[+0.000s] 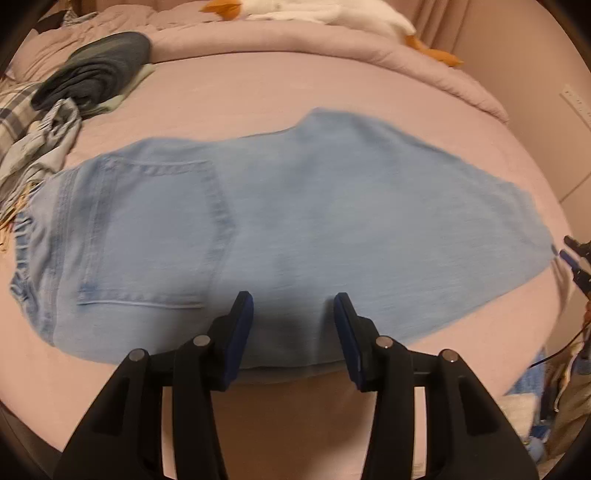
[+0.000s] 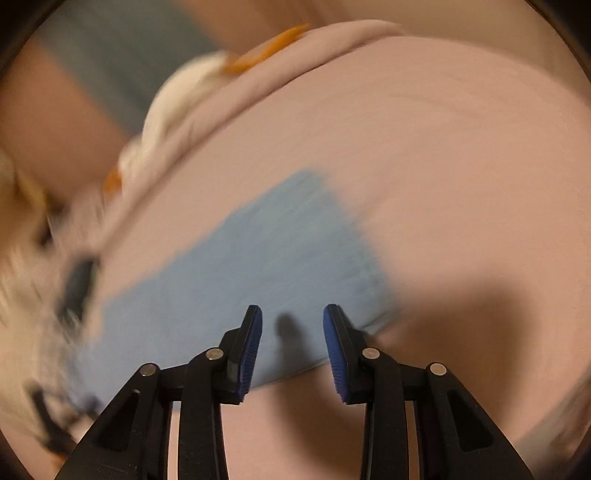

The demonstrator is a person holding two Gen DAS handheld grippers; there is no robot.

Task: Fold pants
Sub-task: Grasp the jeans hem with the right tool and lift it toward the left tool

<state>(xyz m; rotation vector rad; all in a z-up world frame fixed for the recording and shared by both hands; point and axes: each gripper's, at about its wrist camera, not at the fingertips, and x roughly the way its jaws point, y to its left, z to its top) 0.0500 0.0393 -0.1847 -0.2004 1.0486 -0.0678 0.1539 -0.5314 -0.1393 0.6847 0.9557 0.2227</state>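
Observation:
Light blue jeans (image 1: 295,221) lie flat across the pink bed sheet (image 1: 258,92), folded lengthwise, with the waistband at the left and a back pocket (image 1: 155,232) facing up. My left gripper (image 1: 293,306) hovers open over the jeans' near edge at about mid-length, nothing between its blue pads. In the blurred right wrist view the leg end of the jeans (image 2: 258,266) runs diagonally. My right gripper (image 2: 292,314) stands open just above that leg end's near edge, its pads clear of the cloth.
A dark folded garment (image 1: 99,70) and crumpled plaid and pale blue clothes (image 1: 40,136) lie at the far left. A rolled pink duvet (image 1: 332,44) and a white plush goose (image 1: 332,11) line the back. A wall with a socket (image 1: 576,103) stands on the right.

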